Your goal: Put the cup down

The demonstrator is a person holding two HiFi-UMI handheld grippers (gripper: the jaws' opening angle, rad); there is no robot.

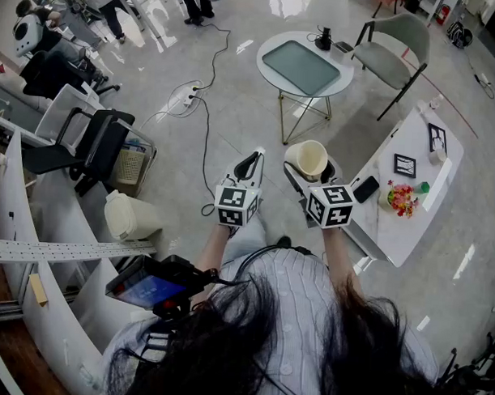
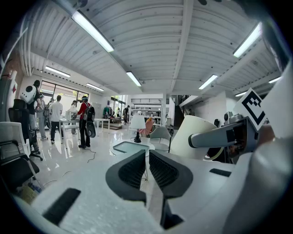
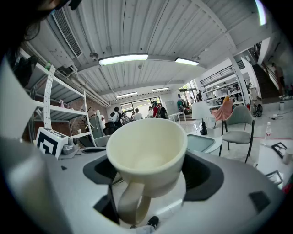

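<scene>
1. The cup [image 3: 146,146] is pinched between the widely spread jaws of the right gripper [image 1: 311,166], its handle turned toward the gripper's body.
2. The cup is held in the air above the floor, near the white table [image 1: 409,218].
3. The jaws of the left gripper [image 2: 148,167] are drawn together, with nothing between them.

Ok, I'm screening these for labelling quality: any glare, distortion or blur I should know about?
Head view: sharp and evenly lit, with some glare on the floor at the top. Left gripper view: strong fisheye curving, and the ceiling lights are blown out. Right gripper view: same fisheye, dark corners, the cup looming close but in focus.
</scene>
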